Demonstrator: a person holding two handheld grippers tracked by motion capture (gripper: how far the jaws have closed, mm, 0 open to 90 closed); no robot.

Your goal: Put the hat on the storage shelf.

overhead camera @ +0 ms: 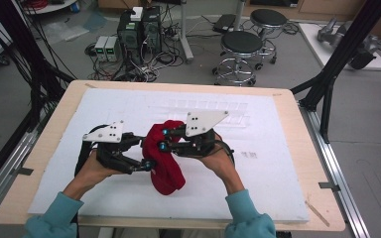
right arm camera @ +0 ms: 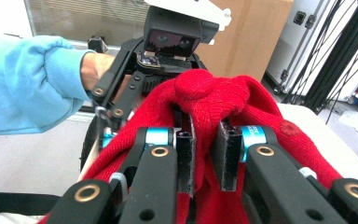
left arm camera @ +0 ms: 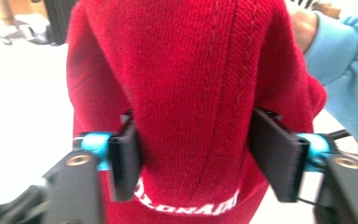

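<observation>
The left gripper (overhead camera: 146, 165) has its jaws spread wide around a red knit hat (overhead camera: 162, 154), gripping both sides. The hat hangs over the counter (overhead camera: 278, 163), long axis running away from the person. The right gripper (overhead camera: 163, 139) pinches its far end, jaws nearly closed.

Red hat (overhead camera: 163, 157) — ribbed knit cloth, matt; wood table (overhead camera: 297, 130).
</observation>
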